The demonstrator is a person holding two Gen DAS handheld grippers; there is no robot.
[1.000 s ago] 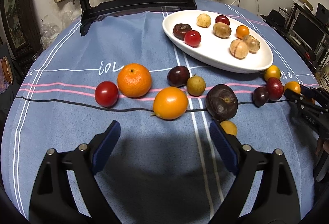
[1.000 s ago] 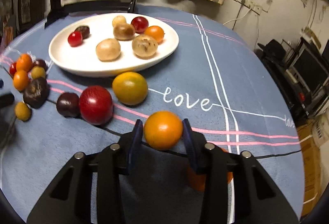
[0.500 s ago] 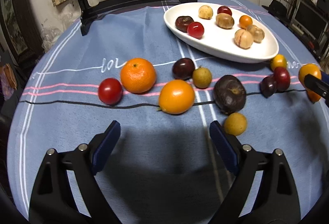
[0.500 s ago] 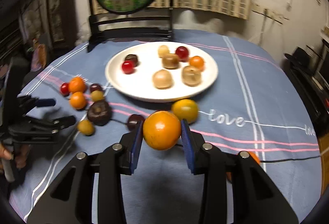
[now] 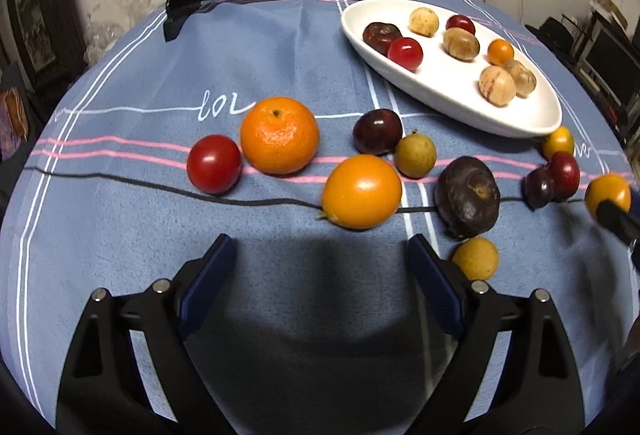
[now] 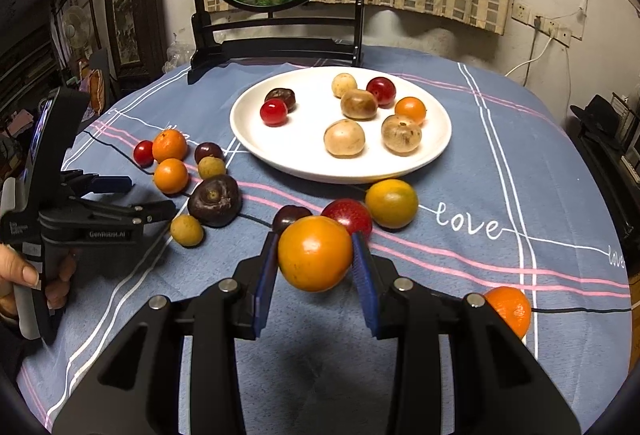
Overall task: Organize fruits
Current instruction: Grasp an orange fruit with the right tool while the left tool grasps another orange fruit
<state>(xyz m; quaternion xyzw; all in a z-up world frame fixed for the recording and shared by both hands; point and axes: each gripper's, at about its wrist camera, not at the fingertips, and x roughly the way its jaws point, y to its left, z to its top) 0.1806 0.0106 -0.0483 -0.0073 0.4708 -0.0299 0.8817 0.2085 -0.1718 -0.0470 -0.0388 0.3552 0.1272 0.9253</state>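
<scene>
My right gripper (image 6: pixel 315 262) is shut on a small orange fruit (image 6: pixel 315 253) and holds it above the blue tablecloth, in front of the white plate (image 6: pixel 434 145). The fruit also shows at the right edge of the left wrist view (image 5: pixel 607 192). The plate (image 5: pixel 440 91) holds several small fruits. My left gripper (image 5: pixel 320 275) is open and empty, just short of an orange fruit (image 5: pixel 361 191). Loose on the cloth lie a mandarin (image 5: pixel 279 140), a red tomato (image 5: pixel 214 164), a dark wrinkled fruit (image 5: pixel 467 196) and a small yellow fruit (image 5: pixel 475 258).
A round fish picture on a black stand (image 6: pixel 276 47) stands behind the plate. Another mandarin (image 6: pixel 510 309) lies by my right gripper's right finger. A yellow fruit (image 6: pixel 391 203), a red one (image 6: pixel 349 216) and a dark one (image 6: pixel 290 216) lie before the plate.
My right gripper has lifted the small orange fruit off the cloth and drawn back and up. My left gripper has stayed open, shifting slightly.
</scene>
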